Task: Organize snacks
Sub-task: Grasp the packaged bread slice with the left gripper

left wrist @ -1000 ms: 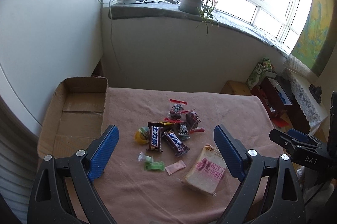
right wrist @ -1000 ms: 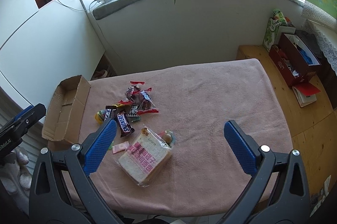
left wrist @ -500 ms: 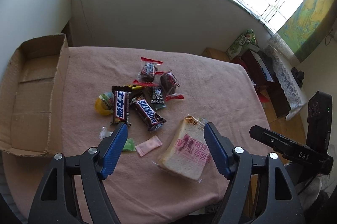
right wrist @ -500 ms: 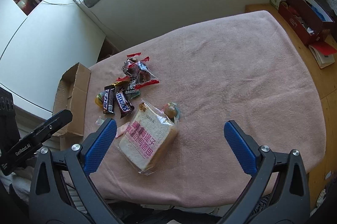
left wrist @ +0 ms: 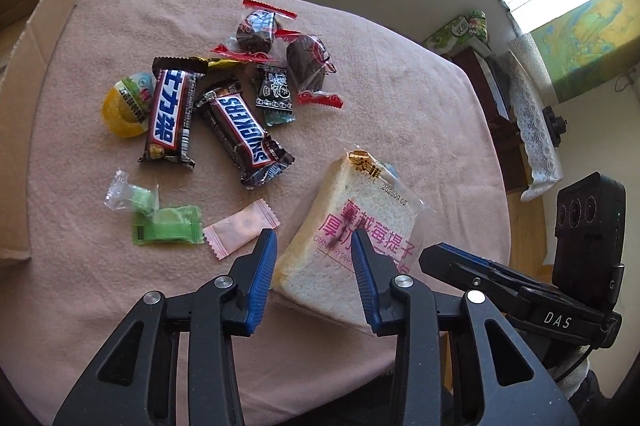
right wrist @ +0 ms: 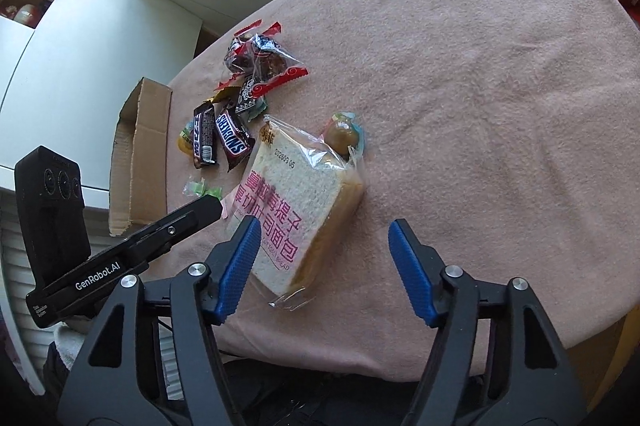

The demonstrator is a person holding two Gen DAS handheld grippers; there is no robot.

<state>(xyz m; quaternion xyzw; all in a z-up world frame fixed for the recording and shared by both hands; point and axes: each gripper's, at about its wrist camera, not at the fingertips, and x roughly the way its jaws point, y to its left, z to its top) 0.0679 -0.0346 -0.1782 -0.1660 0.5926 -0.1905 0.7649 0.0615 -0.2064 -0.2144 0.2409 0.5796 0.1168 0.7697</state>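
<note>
Bread pack (left wrist: 352, 226) lies on the tablecloth (left wrist: 400, 114) nearest the camera, wrapped candies (left wrist: 168, 222) just left of it. Two chocolate bars (left wrist: 208, 118) sit behind those, side by side, with more wrapped snacks (left wrist: 280, 42) farther back. Cardboard box (left wrist: 24, 66) stands at the table's left edge.

Fuzzy matt pink cloth (left wrist: 400, 114) on the table; glossy plastic wrappers (Snickers bar (left wrist: 245, 134)), rough cardboard box (right wrist: 140, 150)

Home: cloth-covered table (right wrist: 480, 66), wall painting (left wrist: 592, 38)
</note>
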